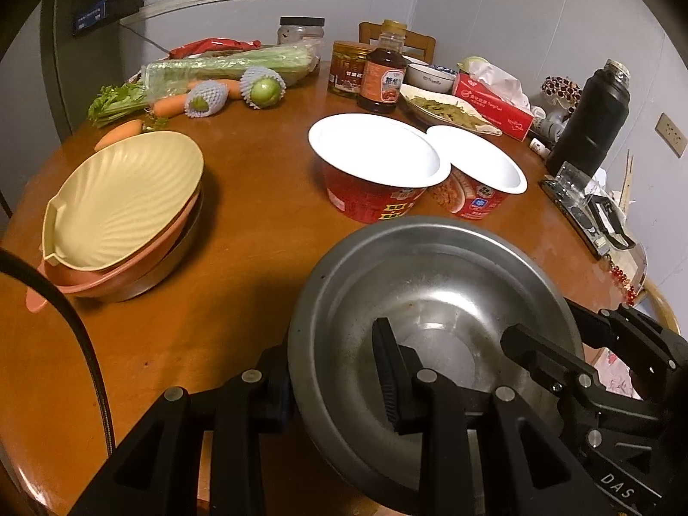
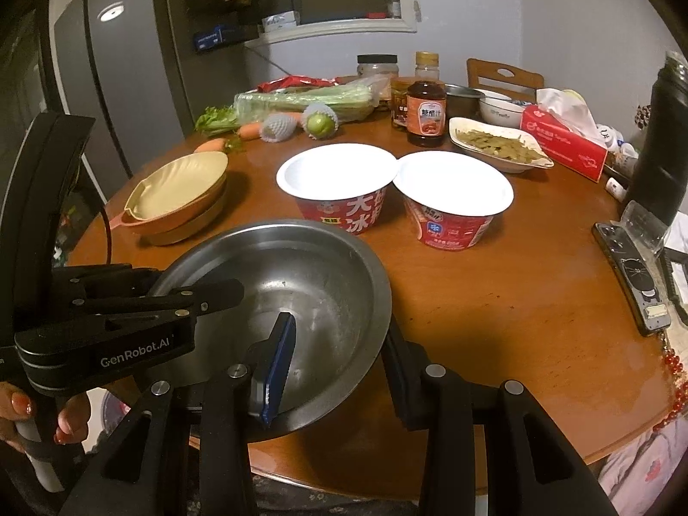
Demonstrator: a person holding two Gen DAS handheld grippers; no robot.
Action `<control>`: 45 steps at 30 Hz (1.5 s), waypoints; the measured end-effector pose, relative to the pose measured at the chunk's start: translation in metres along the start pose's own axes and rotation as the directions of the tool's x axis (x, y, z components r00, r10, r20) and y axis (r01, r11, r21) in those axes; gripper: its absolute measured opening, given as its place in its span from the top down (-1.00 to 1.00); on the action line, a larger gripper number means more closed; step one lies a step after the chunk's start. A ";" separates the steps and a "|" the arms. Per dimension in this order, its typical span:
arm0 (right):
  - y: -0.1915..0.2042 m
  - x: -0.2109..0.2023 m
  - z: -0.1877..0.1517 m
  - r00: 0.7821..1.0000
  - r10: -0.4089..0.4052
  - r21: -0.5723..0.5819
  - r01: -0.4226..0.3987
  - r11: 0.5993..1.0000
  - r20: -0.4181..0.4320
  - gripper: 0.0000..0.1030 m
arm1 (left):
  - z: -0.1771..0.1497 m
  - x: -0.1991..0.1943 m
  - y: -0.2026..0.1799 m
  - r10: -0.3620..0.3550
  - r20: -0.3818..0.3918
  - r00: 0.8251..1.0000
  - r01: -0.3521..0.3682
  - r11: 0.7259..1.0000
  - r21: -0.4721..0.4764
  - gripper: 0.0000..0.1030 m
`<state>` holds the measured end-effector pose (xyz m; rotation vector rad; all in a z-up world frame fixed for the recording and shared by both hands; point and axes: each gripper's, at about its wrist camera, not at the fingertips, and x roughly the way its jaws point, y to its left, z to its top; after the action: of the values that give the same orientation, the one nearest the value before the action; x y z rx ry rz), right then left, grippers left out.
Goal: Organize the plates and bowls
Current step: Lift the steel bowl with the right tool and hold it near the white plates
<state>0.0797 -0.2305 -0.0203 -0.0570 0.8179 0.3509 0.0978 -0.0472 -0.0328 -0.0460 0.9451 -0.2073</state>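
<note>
The left tongs grip the near rim of a steel bowl, one finger inside the bowl and the other outside its wall. The right tongs clamp the same bowl's rim on its right side. The bowl sits at the near edge of the round wooden worktop. Two red noodle cups with white lids stand just behind it, mid-worktop. Near the left edge, a cream shell-shaped plate tops a stack with a pink plate beneath.

steel bowl before noodle cups, plate stack left
</note>
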 end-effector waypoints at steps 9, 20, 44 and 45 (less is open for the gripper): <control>-0.001 0.006 0.000 1.000 -0.003 0.015 0.003 1.000 0.003 0.19 | -0.002 0.004 -0.001 0.001 0.012 1.000 -0.002 1.000 0.005 0.38; -0.004 0.019 -0.005 1.000 0.007 0.034 -0.006 0.999 -0.012 0.17 | -0.001 0.012 -0.003 0.036 0.020 0.999 -0.036 0.999 0.016 0.38; -0.010 0.012 -0.001 1.000 0.013 0.075 -0.014 0.997 0.016 0.13 | 0.000 0.009 -0.002 0.056 0.032 0.998 -0.057 0.998 0.030 0.36; -0.011 0.011 0.000 1.000 0.014 0.076 -0.016 0.997 0.020 0.12 | 0.000 0.009 -0.002 0.056 0.033 0.998 -0.057 0.998 0.030 0.36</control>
<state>0.0900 -0.2379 -0.0292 0.0239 0.8123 0.3333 0.1020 -0.0510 -0.0397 0.0058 0.9100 -0.1683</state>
